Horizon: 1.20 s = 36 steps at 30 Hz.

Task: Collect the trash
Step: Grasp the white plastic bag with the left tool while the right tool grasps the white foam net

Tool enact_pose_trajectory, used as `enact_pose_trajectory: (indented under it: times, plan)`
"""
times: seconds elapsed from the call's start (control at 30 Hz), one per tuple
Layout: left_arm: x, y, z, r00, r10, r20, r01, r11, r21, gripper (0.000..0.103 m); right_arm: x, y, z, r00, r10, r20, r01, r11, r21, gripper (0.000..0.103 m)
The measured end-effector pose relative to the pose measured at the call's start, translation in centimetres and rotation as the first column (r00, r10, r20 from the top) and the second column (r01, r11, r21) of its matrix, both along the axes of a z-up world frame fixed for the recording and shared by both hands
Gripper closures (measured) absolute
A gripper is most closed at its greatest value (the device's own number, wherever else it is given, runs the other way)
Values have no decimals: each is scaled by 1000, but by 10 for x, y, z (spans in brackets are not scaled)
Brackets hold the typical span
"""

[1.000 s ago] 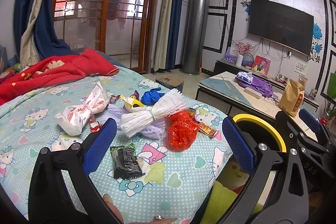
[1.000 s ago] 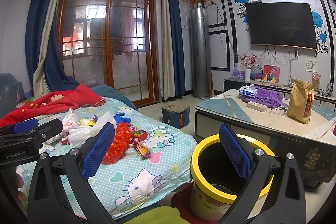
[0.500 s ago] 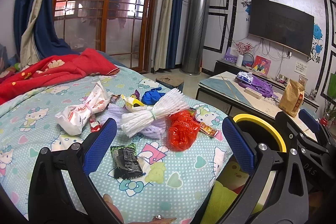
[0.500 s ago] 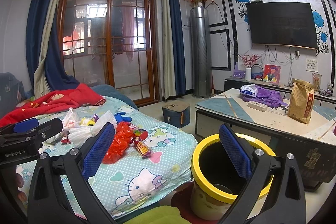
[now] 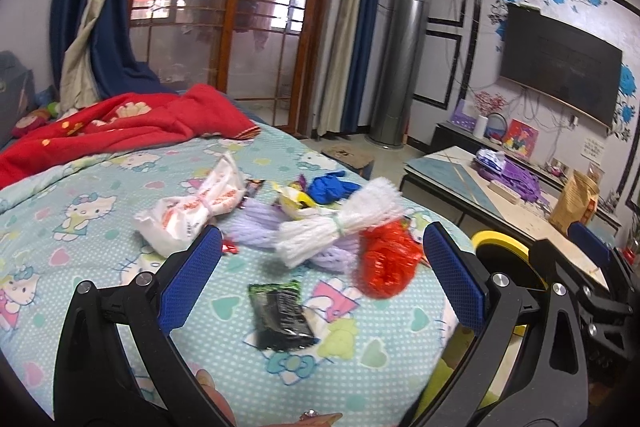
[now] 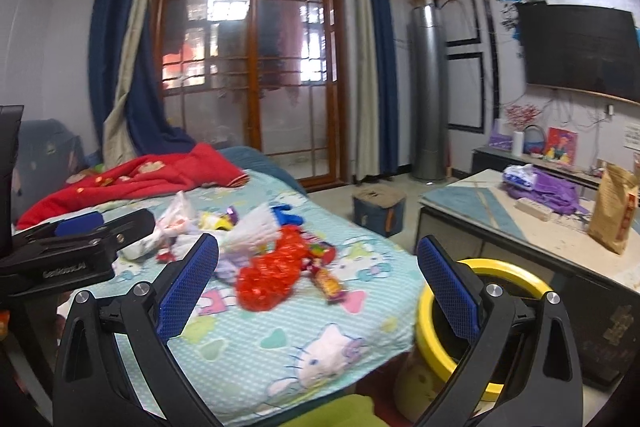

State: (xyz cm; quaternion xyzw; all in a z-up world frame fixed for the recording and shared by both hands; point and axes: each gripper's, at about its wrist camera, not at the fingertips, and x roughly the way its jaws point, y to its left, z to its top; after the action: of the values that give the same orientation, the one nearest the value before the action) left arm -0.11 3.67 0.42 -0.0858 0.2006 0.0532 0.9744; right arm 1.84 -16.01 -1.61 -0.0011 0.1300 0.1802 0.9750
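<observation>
Trash lies on the Hello Kitty bedsheet (image 5: 80, 227): a black-green wrapper (image 5: 280, 311), a red crumpled bag (image 5: 386, 261), a white foam net (image 5: 340, 223), a white printed bag (image 5: 196, 209), a blue bag (image 5: 330, 187) and a yellow wrapper (image 5: 294, 201). My left gripper (image 5: 318, 275) is open and empty, hovering just above the black wrapper. My right gripper (image 6: 316, 283) is open and empty, over the bed's right edge, with the red bag (image 6: 268, 275) and an orange candy wrapper (image 6: 328, 281) ahead of it. The yellow-rimmed bin (image 6: 492, 267) stands beside the bed at lower right.
A red blanket (image 5: 120, 123) lies at the bed's far end. A low table (image 6: 532, 227) with a brown paper bag (image 6: 612, 211) and purple cloth stands to the right. A small box (image 6: 378, 211) sits on the floor beyond the bed.
Both grippers have swung left toward the bed. The right wrist view now shows the trash pile between its fingers and the bin farther right. Nothing was picked up.
</observation>
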Motion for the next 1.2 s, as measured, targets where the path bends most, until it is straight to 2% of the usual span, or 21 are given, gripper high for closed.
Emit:
enact_pose_trajectory:
  times: [0.47, 0.63, 0.73, 0.83, 1.07, 1.2]
  plan:
    - [8, 65, -5, 985, 167, -42, -168, 986, -22, 11, 43, 59, 15, 984, 168, -51, -170, 984, -52, 6]
    - [28, 96, -11, 968, 221, -122, -225, 974, -17, 11, 69, 73, 16, 980, 177, -92, -183, 980, -72, 6]
    - [43, 115, -19, 959, 211, -189, -221, 975, -33, 11, 87, 76, 15, 977, 172, -130, -182, 981, -73, 6]
    - [58, 136, -29, 956, 161, -245, -189, 977, -99, 11, 104, 80, 12, 973, 159, -164, -174, 982, -76, 6]
    - [83, 152, -47, 942, 130, -310, -168, 981, -100, 11, 140, 93, 0, 960, 153, -236, -182, 978, -105, 6]
    - [91, 159, -57, 934, 127, -335, -177, 976, -124, 11, 160, 98, -8, 943, 156, -294, -195, 975, -109, 15]
